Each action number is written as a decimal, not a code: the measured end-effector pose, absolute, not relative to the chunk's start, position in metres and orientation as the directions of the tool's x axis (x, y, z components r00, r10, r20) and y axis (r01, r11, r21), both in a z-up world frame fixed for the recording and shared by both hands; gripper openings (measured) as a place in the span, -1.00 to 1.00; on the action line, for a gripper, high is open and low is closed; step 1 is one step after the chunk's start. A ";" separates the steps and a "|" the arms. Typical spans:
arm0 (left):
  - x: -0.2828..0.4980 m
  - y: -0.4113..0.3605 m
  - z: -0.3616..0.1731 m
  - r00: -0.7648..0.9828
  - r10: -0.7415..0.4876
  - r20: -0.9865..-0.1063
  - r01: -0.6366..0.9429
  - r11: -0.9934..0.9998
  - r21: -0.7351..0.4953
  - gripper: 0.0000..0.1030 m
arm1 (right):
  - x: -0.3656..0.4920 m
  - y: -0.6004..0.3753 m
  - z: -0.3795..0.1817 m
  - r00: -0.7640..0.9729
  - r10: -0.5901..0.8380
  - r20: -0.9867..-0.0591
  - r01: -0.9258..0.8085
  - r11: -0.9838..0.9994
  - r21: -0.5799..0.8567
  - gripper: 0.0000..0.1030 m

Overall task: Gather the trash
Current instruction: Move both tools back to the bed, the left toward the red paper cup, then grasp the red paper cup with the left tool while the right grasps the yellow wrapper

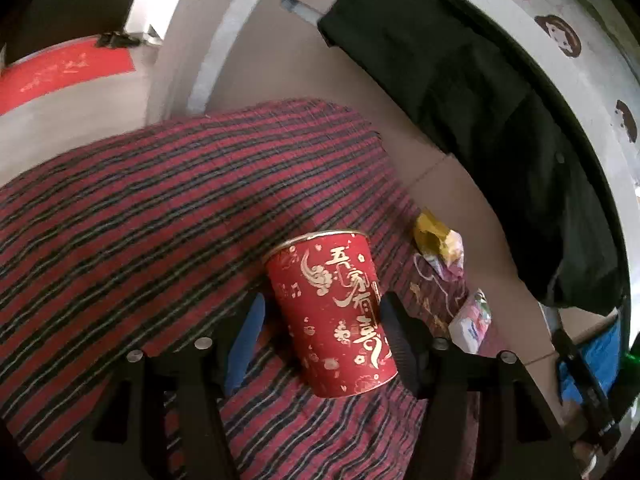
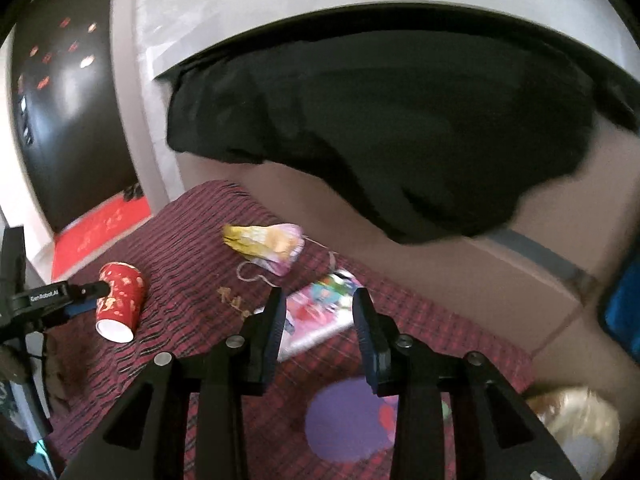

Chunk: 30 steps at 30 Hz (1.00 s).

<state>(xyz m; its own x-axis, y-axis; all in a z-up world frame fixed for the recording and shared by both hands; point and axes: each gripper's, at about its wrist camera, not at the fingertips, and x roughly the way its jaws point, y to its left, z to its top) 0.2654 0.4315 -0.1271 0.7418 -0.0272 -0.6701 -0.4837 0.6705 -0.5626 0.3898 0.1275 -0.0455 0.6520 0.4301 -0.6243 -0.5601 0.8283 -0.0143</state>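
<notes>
Jaws of my left gripper (image 1: 322, 312) spread around the fallen red cup (image 1: 332, 312) on the rug (image 1: 140, 200); next, squeeze. Right gripper (image 2: 320, 312), jaws parted, empty.

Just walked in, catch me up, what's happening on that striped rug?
A person with two handheld grippers is picking up litter. The left gripper straddles a red paper cup lying on the striped rug, jaws open. The right gripper reaches, open, toward a pink wrapper. A crumpled yellow-pink wrapper lies beyond.
</notes>
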 end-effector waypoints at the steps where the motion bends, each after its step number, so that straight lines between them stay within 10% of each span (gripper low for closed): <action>1: 0.270 0.431 -0.128 0.738 -0.044 -0.673 -0.475 0.675 -0.565 0.18 | 0.393 0.137 -0.047 0.642 0.438 -0.630 -0.576 0.817 -0.018 -0.38; 19: 0.298 0.421 -0.142 0.691 -0.107 -0.715 -0.439 0.724 -0.532 0.16 | 0.476 0.311 -0.127 0.530 0.330 -0.782 -0.724 0.656 -0.214 -0.41; 24: 0.292 0.420 -0.130 0.705 -0.053 -0.707 -0.427 0.764 -0.483 0.15 | 0.480 0.301 -0.111 0.564 0.353 -0.747 -0.695 0.691 -0.198 -0.86; 30: 0.294 0.414 -0.113 0.731 -0.027 -0.682 -0.394 0.799 -0.455 0.15 | 0.461 0.260 -0.081 0.563 0.393 -0.727 -0.673 0.729 -0.128 -0.89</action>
<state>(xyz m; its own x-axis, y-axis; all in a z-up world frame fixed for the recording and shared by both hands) 0.2936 0.4142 -0.1125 0.7310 -0.0275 -0.6819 -0.3942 0.7986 -0.4548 0.4610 0.2601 -0.0811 0.5633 0.3930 -0.7268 -0.6729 0.7286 -0.1276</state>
